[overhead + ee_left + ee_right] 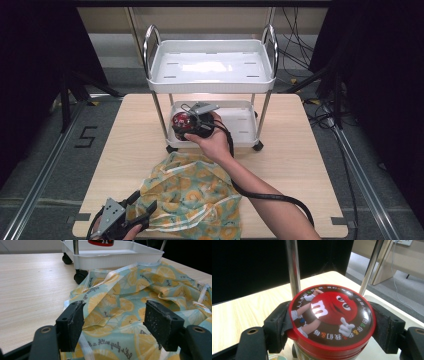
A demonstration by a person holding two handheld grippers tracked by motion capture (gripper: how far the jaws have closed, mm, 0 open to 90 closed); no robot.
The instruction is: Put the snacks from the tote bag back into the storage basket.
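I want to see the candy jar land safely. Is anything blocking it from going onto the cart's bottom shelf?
Nothing visible blocks it. The right gripper holds the round red-lidded candy jar at the white cart's lower tray, whose floor looks bare.

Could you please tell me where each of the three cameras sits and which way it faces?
High view: above the table's near side, facing forward and down on the cart; forearms, both grippers.
Left gripper view: on the left gripper, facing the cloth; open jaws.
Right gripper view: on the right gripper, looking down on the can; jaws clamping it.
All share the cart; cloth in the first two.
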